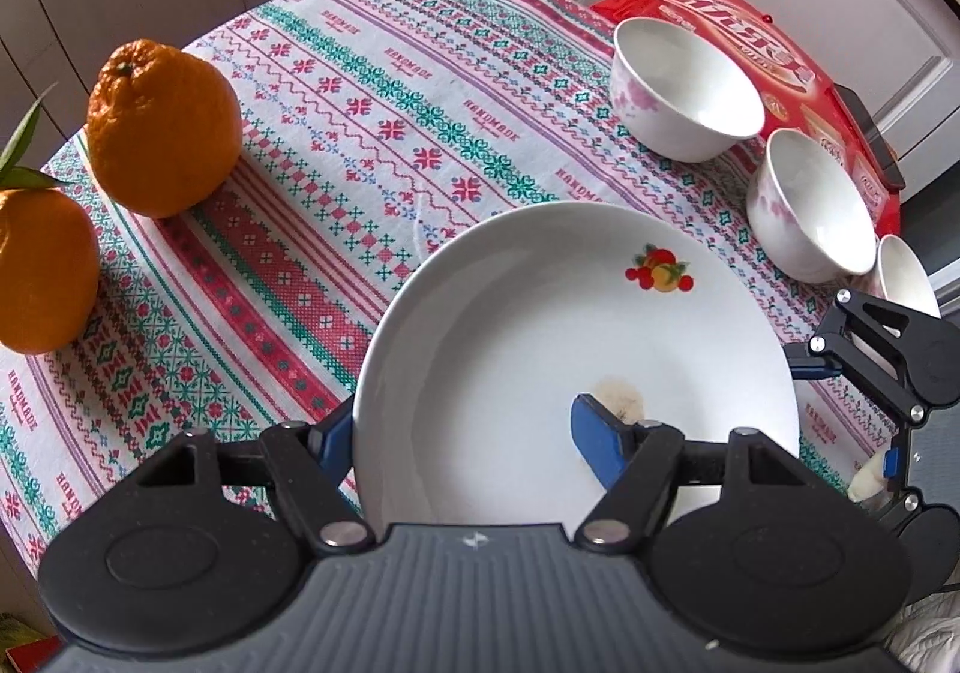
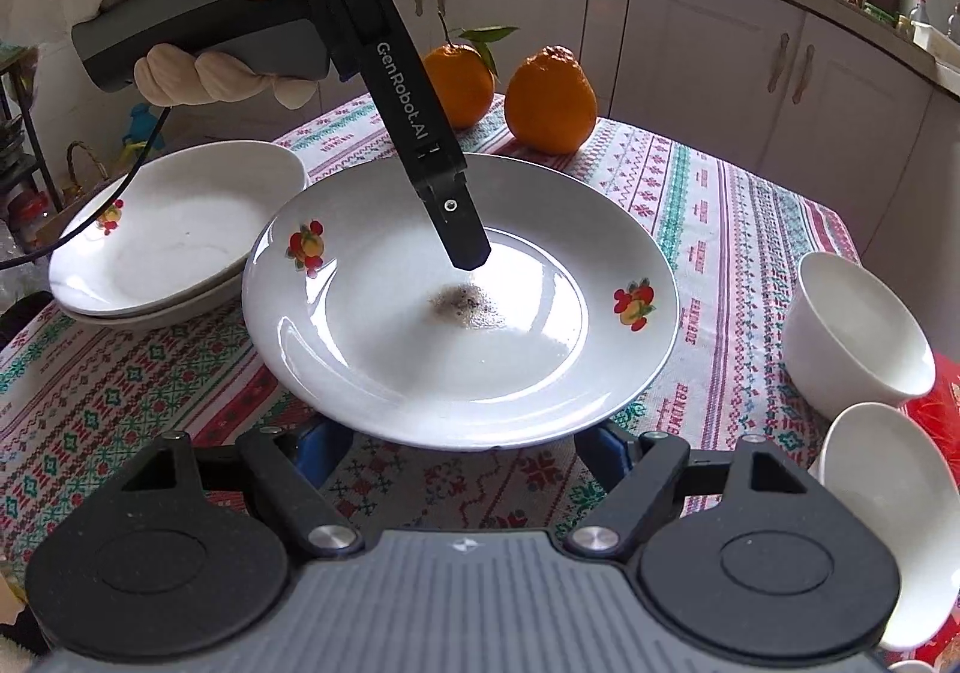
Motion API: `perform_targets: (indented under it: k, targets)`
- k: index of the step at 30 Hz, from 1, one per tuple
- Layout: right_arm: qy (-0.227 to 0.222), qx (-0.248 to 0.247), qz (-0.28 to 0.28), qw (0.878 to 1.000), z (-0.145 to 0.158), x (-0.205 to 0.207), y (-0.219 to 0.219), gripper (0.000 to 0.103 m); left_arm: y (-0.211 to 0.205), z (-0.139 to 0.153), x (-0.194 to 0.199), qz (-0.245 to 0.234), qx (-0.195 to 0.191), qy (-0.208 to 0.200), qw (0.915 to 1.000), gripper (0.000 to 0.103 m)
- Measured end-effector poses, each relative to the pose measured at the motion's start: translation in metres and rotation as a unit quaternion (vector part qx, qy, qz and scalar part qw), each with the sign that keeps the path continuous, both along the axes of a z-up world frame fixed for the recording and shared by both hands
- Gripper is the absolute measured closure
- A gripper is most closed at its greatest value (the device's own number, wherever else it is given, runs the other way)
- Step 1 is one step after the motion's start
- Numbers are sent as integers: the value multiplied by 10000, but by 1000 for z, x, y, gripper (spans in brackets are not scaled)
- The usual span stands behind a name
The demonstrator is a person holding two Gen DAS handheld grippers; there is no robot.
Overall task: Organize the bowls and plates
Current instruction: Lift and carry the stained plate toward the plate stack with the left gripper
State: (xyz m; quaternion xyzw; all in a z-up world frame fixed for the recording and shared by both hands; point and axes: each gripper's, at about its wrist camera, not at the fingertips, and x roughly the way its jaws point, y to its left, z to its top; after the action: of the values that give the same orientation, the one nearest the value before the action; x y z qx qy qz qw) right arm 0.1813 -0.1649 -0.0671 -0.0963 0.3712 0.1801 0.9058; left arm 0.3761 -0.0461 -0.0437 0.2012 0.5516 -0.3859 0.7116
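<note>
A white plate (image 1: 540, 325) with fruit decals and a brown stain sits on the patterned tablecloth. My left gripper (image 1: 462, 436) straddles its near rim, one blue pad under the rim, one over the plate; whether it grips is unclear. In the right wrist view the same plate (image 2: 540, 349) lies just beyond my right gripper (image 2: 465, 442), which is open with its fingers wide apart below the near rim. The left gripper (image 2: 465, 253) reaches onto the plate from above. Two stacked plates (image 2: 180, 241) sit at left. White bowls (image 1: 684, 85) (image 1: 810, 205) (image 2: 858, 337) stand at the right.
Two oranges (image 1: 162, 127) (image 1: 42, 265) sit on the far side of the table; they also show behind the plate (image 2: 549, 100). A red box (image 1: 750, 43) lies under the bowls by the table edge. Kitchen cabinets (image 2: 720, 43) stand behind.
</note>
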Motion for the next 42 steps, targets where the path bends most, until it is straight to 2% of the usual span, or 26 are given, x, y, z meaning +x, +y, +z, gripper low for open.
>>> perform_targets:
  k: [10,25,42]
  targets:
    - [-220,-16,230,9995,18,-9,4,19,14,21,-15,217,-76,-208,9995,31]
    - [-369,39,751,9965,29,-16,36,19,67,41,-39,771,-189,-408,9960,31]
    - [-298,13,1463,9888,23,-13,89,19,143,36,-69,1570,-297,-383,9864,31]
